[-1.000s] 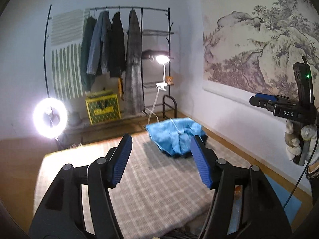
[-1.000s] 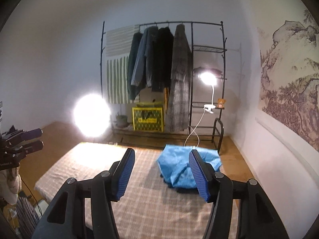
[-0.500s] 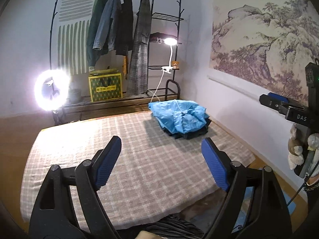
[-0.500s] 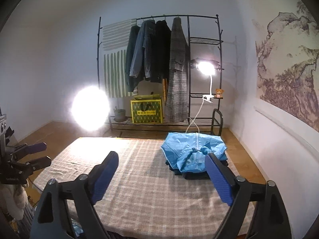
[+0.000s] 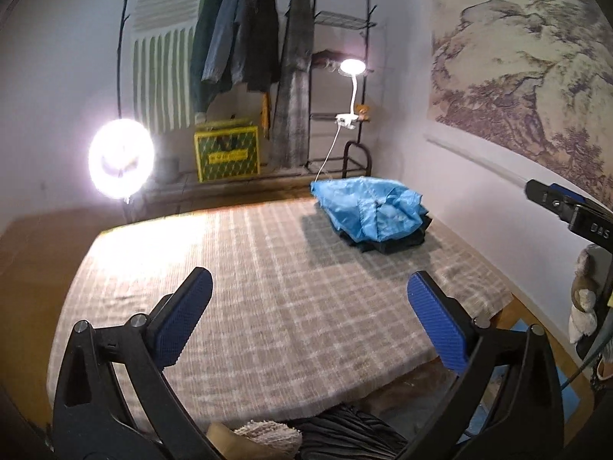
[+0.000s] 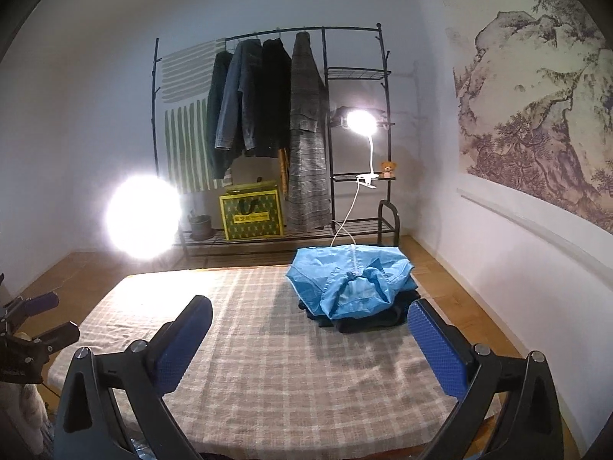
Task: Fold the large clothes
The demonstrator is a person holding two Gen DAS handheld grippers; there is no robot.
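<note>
- Both tongs have just been opening: the left tongs [image 5: 308,316] and the right tongs [image 6: 310,339] stand spread wide, with nothing between their pads.
- The blue garment [image 6: 350,281] lies crumpled on a dark folded pile [image 6: 373,318] at the far right of the checked worktop [image 5: 268,287].
- Next step, likely: fetch a garment (the near worktop is bare). Take two separate edges so it spreads flat rather than bunching.

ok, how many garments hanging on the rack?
4, side by side on the rail: green, denim, black, grey plaid coat. They overlap, so another may hide behind.
</note>
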